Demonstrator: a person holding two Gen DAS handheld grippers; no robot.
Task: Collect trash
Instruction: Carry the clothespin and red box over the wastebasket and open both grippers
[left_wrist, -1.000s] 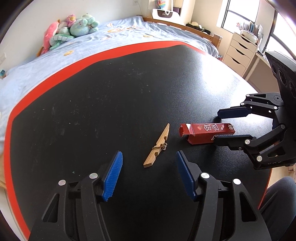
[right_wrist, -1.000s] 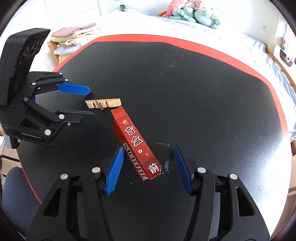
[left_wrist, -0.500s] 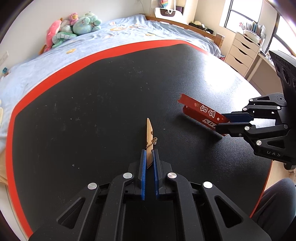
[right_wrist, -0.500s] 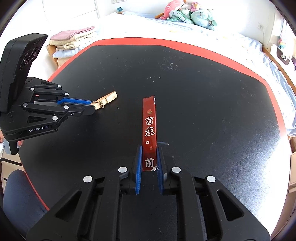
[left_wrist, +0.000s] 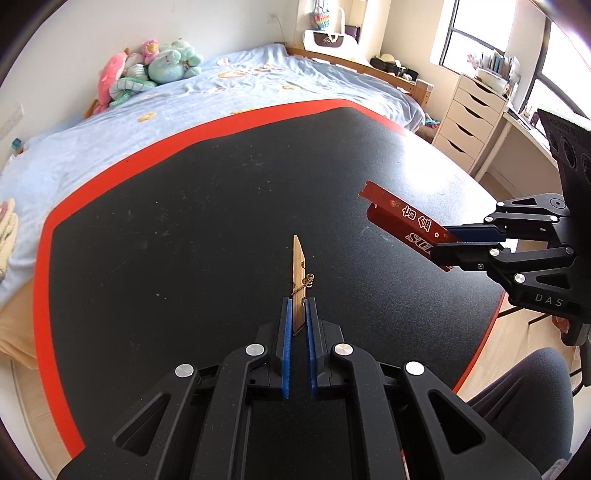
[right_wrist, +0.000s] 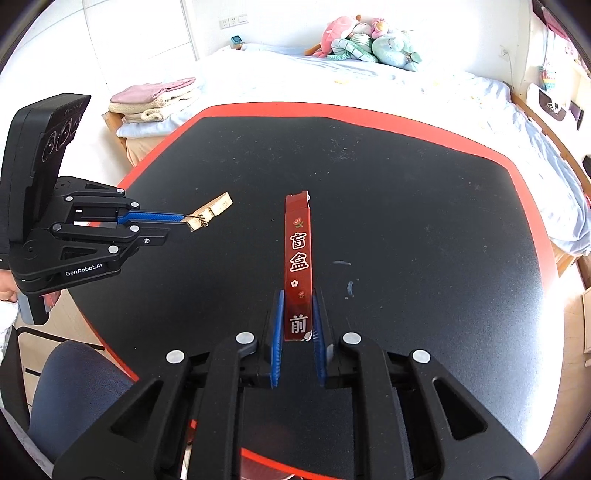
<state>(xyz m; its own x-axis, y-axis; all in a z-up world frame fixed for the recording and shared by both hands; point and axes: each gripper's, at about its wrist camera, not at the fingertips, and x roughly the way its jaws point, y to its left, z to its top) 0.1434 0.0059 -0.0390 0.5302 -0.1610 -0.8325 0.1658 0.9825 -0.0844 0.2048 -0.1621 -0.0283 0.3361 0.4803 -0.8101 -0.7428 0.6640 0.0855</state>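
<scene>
The black counter (left_wrist: 184, 229), red-edged, is bare across its far half, with a bed (left_wrist: 258, 85) just past the far rim. Right tongs (right_wrist: 298, 314) grasp a red carton (right_wrist: 298, 251), lifted clear at right. Left tongs (left_wrist: 298, 317) are clenched on a wooden clothespin (left_wrist: 298, 273), raised near the middle.

Light: we see bright daylight from the windows (left_wrist: 476, 33).
Glare: the bed (right_wrist: 369, 85) washes out white.
Edges: we note fisheye bending and dark corners.
Focus: sharp.
</scene>
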